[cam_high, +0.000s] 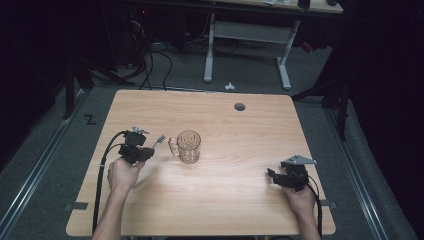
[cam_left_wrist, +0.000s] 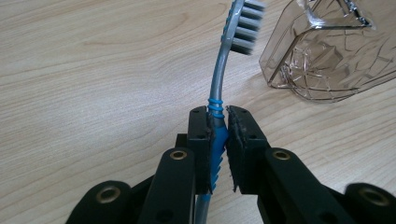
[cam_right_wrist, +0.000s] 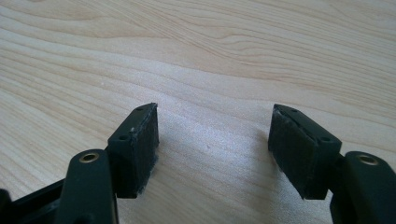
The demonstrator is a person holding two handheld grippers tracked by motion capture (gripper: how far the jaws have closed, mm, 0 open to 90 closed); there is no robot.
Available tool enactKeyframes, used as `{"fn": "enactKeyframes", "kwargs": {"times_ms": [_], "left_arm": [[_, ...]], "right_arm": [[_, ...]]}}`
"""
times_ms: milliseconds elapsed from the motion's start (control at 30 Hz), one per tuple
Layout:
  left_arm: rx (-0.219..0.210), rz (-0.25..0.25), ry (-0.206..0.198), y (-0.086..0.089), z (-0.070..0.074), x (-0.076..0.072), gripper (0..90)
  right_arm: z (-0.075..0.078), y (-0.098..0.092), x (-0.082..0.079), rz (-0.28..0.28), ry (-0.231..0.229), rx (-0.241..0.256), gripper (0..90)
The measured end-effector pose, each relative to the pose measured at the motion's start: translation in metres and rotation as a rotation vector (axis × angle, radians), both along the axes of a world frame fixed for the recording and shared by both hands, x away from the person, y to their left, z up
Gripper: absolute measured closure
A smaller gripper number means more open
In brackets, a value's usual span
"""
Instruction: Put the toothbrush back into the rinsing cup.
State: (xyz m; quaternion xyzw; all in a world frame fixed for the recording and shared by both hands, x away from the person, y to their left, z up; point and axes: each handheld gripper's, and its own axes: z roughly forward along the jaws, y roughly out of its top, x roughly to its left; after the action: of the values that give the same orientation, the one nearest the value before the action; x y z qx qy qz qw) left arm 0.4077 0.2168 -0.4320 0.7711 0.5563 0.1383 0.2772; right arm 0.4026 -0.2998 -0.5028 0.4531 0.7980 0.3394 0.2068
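Step in hand, as judged: carrying the brush to the mug, not yet delivered.

Left gripper (cam_left_wrist: 217,149) clamped on a grey-and-blue plastic toothbrush (cam_left_wrist: 223,74), jaws pinching the blue ribbed grip section; the neck and grey bristled head stick out ahead of the jaws, head just beside the handle of a clear cut-glass mug with a moulded diamond pattern (cam_left_wrist: 327,56); in the high view the same left gripper (cam_high: 150,148) sits left of the mug (cam_high: 188,146), brush head (cam_high: 160,138) pointing toward it, near but apart from the glass.

Mug stands upright near the middle of the light wooden table (cam_high: 225,200); through the glass nothing seems to be inside, though the high view is small and the left gripper view catches its lower wall and handle, so the interior is not fully checked.

Right gripper (cam_right_wrist: 212,151) with jaws spread wide, holding nothing, bare tabletop (cam_right_wrist: 210,56) between them; in the high view it rests low at the table's right side (cam_high: 280,177), well apart from the mug.

Next move, as a judgement: lift the brush higher than the rim, tilt it toward vertical, bring it over the mouth, then lower and release; risk is the brush head clipping the handle or rim and nudging the mug; the idle right gripper could steady the glass.
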Motion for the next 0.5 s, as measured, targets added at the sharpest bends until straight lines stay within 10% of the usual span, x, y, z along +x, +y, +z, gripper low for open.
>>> {"fn": "enactKeyframes", "kwargs": {"times_ms": [500], "left_arm": [[-0.070,-0.020,-0.094,-0.001,0.018,-0.017,80.1]], "right_arm": [[0.000,0.000,0.000,-0.001,0.000,0.000,34.0]]}}
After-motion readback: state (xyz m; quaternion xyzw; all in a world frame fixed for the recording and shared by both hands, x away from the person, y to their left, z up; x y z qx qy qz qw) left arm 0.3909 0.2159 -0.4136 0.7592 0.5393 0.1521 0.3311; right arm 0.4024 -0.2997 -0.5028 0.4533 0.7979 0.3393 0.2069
